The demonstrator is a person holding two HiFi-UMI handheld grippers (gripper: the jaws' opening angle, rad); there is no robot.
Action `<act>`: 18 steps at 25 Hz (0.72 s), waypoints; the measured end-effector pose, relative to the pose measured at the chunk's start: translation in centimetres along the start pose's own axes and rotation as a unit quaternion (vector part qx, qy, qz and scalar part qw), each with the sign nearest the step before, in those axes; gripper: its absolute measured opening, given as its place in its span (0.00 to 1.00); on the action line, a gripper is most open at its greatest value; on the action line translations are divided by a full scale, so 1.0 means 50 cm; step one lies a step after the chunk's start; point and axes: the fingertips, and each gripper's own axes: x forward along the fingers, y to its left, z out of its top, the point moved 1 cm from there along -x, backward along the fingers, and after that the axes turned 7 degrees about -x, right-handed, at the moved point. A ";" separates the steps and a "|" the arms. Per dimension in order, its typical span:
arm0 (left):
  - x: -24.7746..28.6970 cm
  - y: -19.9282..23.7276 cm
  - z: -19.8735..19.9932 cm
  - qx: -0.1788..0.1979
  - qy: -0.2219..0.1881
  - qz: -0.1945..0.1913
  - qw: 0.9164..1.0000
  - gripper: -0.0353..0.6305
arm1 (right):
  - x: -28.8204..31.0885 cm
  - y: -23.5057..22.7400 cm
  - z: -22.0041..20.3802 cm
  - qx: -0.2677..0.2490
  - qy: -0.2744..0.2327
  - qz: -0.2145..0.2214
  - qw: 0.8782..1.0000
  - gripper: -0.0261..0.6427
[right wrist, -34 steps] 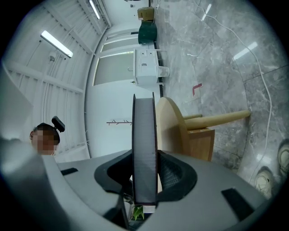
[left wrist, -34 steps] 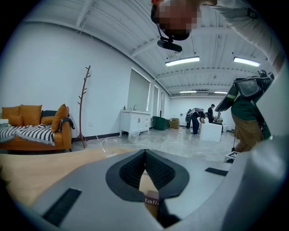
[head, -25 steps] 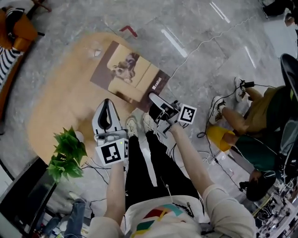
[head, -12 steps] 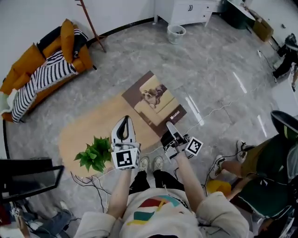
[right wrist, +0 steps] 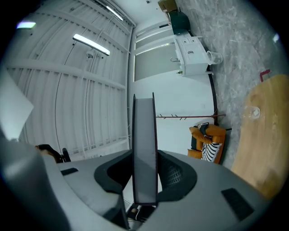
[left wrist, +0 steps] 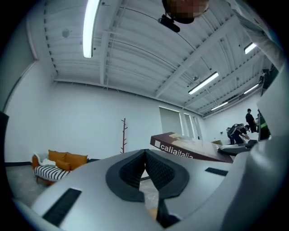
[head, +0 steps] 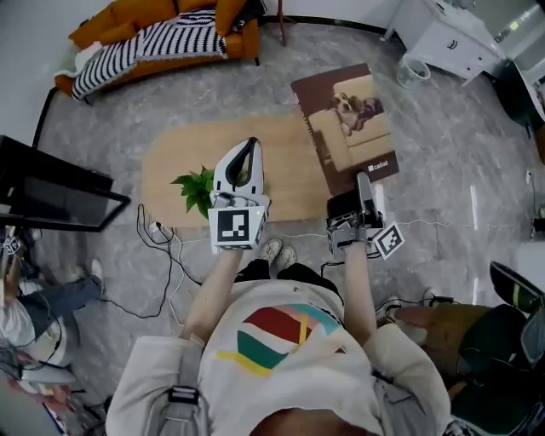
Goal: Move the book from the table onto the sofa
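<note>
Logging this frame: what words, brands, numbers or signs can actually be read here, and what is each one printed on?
"caliaitalia": white print on the brown edge of the book, left gripper view.
The white print on the book's cover in the head view is too small to read.
left marker cube and right marker cube: black-and-white square patterns, no letters.
Nothing else is legible.

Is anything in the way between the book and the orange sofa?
The book is off the table, clamped in the right hand-held gripper. The wooden table with its plant stands between the person and the sofa, so they will probably have to walk round it. Past the table only bare floor shows.
</note>
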 end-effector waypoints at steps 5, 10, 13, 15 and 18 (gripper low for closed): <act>-0.082 0.071 0.020 0.008 0.001 0.073 0.997 0.06 | 0.030 0.013 -0.063 0.028 0.043 0.013 0.999 0.27; -0.138 0.093 0.032 0.008 -0.005 0.114 0.993 0.06 | 0.048 0.019 -0.108 0.043 0.083 0.020 0.995 0.27; -0.159 0.105 0.039 0.009 -0.011 0.130 0.991 0.06 | 0.065 0.028 -0.133 0.048 0.101 0.029 0.993 0.27; -0.172 0.118 0.045 0.009 -0.014 0.136 0.991 0.06 | 0.075 0.036 -0.154 0.049 0.109 0.033 0.992 0.27; -0.186 0.152 0.051 0.010 -0.020 0.131 0.991 0.06 | 0.091 0.046 -0.194 0.043 0.110 0.036 0.992 0.27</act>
